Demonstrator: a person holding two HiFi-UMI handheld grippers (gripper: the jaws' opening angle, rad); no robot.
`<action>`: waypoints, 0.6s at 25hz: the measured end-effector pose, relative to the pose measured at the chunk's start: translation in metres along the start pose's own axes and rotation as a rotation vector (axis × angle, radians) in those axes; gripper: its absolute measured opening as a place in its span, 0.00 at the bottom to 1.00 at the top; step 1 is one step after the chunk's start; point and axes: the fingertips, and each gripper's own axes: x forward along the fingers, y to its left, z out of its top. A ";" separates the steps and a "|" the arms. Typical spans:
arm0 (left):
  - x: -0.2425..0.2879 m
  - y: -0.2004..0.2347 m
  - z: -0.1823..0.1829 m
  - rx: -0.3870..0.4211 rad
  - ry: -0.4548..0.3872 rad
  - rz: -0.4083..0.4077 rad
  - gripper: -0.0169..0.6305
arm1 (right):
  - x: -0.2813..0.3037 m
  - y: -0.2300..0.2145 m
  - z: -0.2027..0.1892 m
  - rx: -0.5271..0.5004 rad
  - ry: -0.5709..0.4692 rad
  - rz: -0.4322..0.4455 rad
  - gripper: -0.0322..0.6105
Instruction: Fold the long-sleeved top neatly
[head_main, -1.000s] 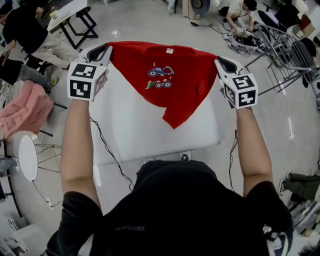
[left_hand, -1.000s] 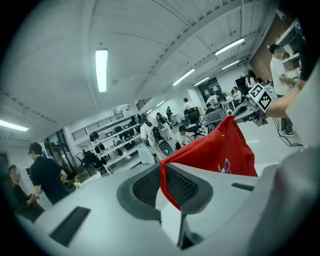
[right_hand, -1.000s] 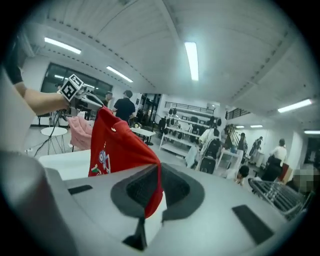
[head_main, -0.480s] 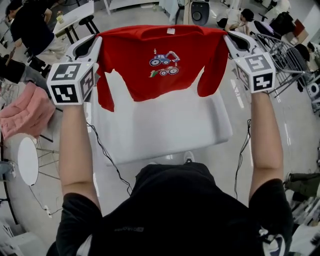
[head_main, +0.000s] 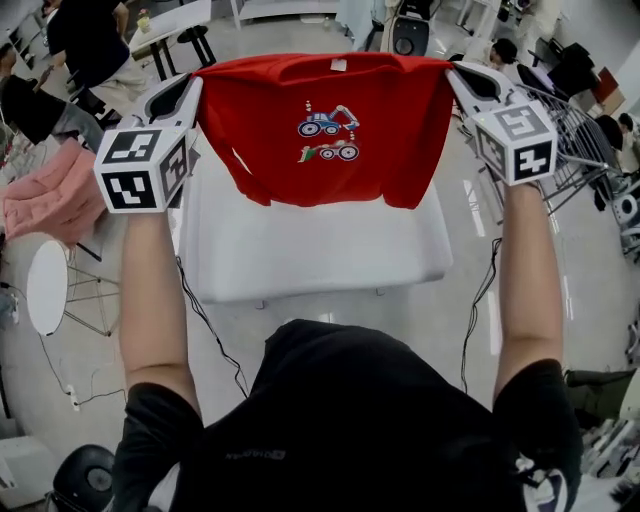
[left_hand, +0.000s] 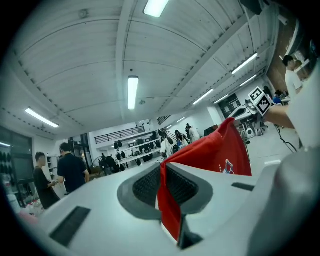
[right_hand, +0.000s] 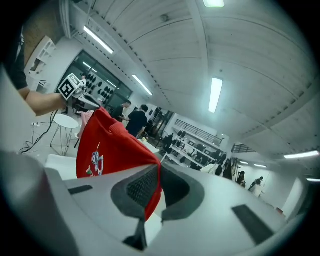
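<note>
1. Red fabric fills the space between the two tools: a long-sleeved top (head_main: 320, 150) hangs spread out, held up by its top edge with one shoulder corner in each gripper.
2. The left gripper (head_main: 196, 85) has its jaws almost together. They are clamped on a fold of the red cloth between dark ribbed pads. From there the cloth runs off to this gripper's right, towards the other tool.
3. The right gripper (head_main: 452, 72) is nearly closed in the same way, pinching the opposite corner. The cloth leads away to its left.
4. Midway between the two sets of jaws sits a small white neck label (head_main: 339, 65). Just below it is a print of blue and red vehicles (head_main: 328, 135), facing the person.
5. The body of the top drops below the line of the jaws. Its lower edge hangs over a white table (head_main: 310, 265) that lies beneath and between the grippers. Whether the hem touches the table cannot be told.
6. Behind each set of jaws, on the person's side, sits a marker cube (head_main: 140, 170).
7. Outward of the left gripper lie a pink cloth (head_main: 50, 200) and a round white side table (head_main: 45, 288).
</note>
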 end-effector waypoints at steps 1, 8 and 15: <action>-0.011 -0.005 0.002 -0.004 0.001 0.014 0.08 | -0.008 0.003 0.001 -0.008 -0.009 0.012 0.08; -0.083 -0.031 0.016 -0.018 0.032 0.087 0.08 | -0.060 0.016 0.025 -0.017 -0.074 0.104 0.09; -0.151 -0.052 0.015 -0.030 0.023 0.132 0.08 | -0.118 0.057 0.022 0.036 -0.143 0.179 0.09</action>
